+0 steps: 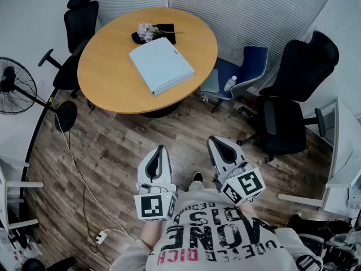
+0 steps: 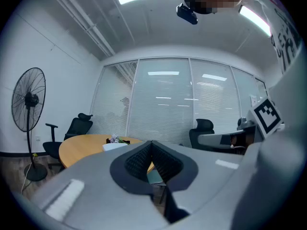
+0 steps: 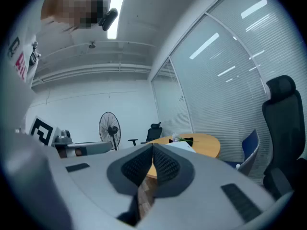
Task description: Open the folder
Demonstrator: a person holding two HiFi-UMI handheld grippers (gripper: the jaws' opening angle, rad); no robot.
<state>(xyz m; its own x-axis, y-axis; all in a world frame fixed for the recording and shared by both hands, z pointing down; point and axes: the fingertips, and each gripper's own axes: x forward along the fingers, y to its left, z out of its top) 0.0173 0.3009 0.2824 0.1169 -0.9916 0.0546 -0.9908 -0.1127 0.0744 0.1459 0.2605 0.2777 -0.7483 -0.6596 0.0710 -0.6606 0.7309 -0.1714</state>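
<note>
A pale blue folder [image 1: 162,64] lies closed on the round wooden table [image 1: 107,72], well ahead of me. From the left gripper view the folder [image 2: 114,146] is a thin pale slab on the table [image 2: 81,145], and the right gripper view catches the folder [image 3: 182,146] on the table's [image 3: 206,145] top. Both grippers hang close to my body over the wood floor, far short of the table. My left gripper [image 1: 160,149] has its jaws shut with nothing between them. My right gripper [image 1: 216,141] is likewise shut and empty.
A small bunch of flowers on a dark holder [image 1: 150,33] lies behind the folder. Black office chairs [image 1: 79,27] [image 1: 296,95] and a blue chair [image 1: 242,72] ring the table. A standing fan [image 1: 14,86] is at left, with a cable and power strip [image 1: 100,237] on the floor.
</note>
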